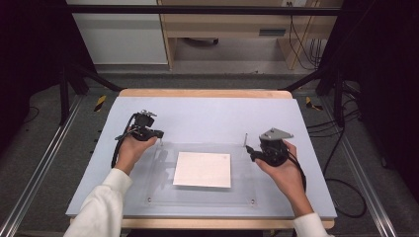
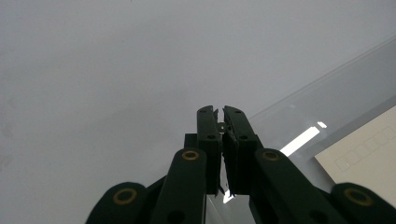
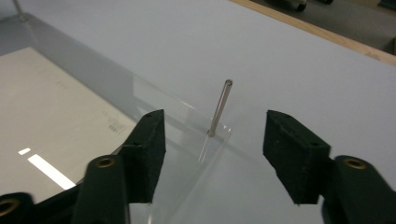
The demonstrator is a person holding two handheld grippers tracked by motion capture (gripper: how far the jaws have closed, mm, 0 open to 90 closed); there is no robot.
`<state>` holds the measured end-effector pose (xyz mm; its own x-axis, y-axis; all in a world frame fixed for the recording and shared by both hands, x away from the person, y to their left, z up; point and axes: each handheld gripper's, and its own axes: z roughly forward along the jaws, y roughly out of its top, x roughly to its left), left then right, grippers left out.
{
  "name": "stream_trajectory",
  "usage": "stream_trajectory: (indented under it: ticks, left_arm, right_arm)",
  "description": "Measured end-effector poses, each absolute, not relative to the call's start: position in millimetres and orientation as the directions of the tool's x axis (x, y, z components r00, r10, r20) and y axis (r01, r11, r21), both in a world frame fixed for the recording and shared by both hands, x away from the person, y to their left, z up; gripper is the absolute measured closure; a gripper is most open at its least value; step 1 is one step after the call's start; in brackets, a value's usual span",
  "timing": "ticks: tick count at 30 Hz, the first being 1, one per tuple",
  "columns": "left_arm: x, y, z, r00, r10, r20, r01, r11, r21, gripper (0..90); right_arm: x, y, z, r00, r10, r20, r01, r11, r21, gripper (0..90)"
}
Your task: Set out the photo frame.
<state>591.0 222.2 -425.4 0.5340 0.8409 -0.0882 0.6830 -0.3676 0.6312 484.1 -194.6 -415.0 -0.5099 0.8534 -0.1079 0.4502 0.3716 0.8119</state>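
A clear acrylic plate [image 1: 197,195] lies on the pale blue table top [image 1: 207,113], with a white sheet of paper [image 1: 202,169] on its middle. A thin metal pin [image 1: 246,138] stands upright at the plate's far right corner. My right gripper [image 1: 251,149] is open just in front of it; in the right gripper view the pin [image 3: 219,108] rises between and beyond the spread jaws of the right gripper [image 3: 215,120]. My left gripper [image 1: 159,134] is at the plate's far left corner. My left gripper [image 2: 221,122] is shut, with a small metal piece pinched at the tips.
Small fasteners sit at the plate's near corners [image 1: 149,200] [image 1: 252,201]. The table's wooden edge [image 1: 202,93] runs along the back, with a black frame and cables [image 1: 341,143] around it. Bare blue surface lies behind the plate.
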Motion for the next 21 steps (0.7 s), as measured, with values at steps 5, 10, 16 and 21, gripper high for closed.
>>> stream_trajectory:
  ticks: [5,10,16,21]
  left_arm:
    - [591.8,221.9,-425.2,0.532,0.842,-0.089,0.686,-0.367,0.628,85.3]
    - [591.8,221.7,-425.1,0.530,0.843,-0.087,0.688,-0.368,0.626,85.3]
    - [591.7,221.4,-425.0,0.528,0.845,-0.087,0.690,-0.368,0.623,85.3]
    - [592.8,221.2,-425.1,0.522,0.847,-0.096,0.697,-0.359,0.621,85.2]
  right_arm:
    - [437.3,-210.7,-412.6,-0.519,0.841,-0.153,0.384,0.389,0.837,20.2]
    - [409.3,-230.9,-423.5,-0.518,0.838,-0.172,0.402,0.416,0.816,11.9]
    - [383.0,-239.6,-439.5,-0.551,0.800,-0.237,0.412,0.508,0.756,15.5]
    - [374.4,-240.8,-447.4,-0.581,0.768,-0.270,0.415,0.564,0.714,18.4]
